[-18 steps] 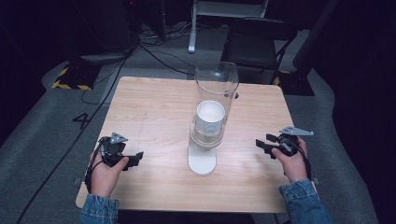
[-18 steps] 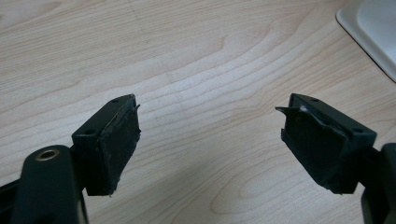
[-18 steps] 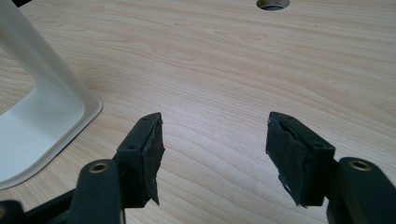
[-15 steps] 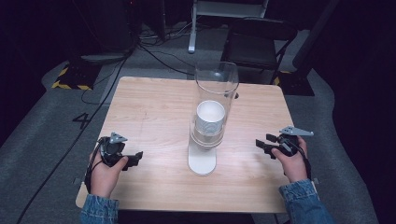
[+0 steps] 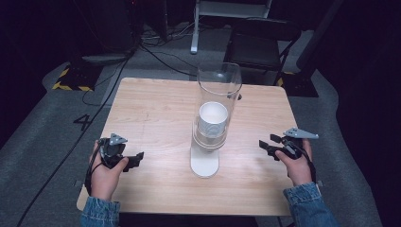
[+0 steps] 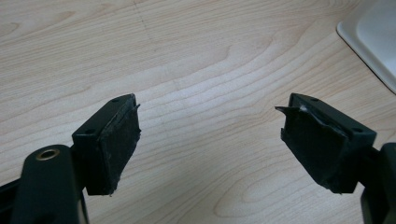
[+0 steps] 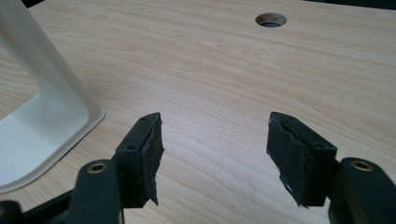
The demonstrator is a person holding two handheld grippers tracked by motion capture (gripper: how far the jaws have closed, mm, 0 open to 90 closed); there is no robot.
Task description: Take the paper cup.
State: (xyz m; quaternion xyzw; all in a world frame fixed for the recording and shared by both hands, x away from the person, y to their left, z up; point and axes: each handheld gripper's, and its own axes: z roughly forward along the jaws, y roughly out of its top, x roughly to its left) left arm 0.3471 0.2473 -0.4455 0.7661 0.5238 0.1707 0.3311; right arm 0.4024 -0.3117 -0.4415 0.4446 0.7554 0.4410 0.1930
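A tall clear cylinder (image 5: 219, 90) stands at the table's middle on a white stand (image 5: 204, 163), with a white cup (image 5: 213, 118) inside it. My left gripper (image 5: 136, 158) rests at the table's near left, open, with bare wood between its pads (image 6: 114, 144). A corner of the white stand (image 6: 373, 35) lies to its upper right. My right gripper (image 5: 265, 144) sits at the near right, open and empty, well apart from the stand. In the right gripper view the stand's base and upright (image 7: 42, 107) are at the left of the pads (image 7: 296, 154).
The wooden table (image 5: 156, 109) has a round cable hole (image 7: 271, 19) near its far edge behind the cylinder. A black chair (image 5: 260, 42) and floor cables (image 5: 156, 52) lie beyond the table. Bare wood stretches on both sides of the stand.
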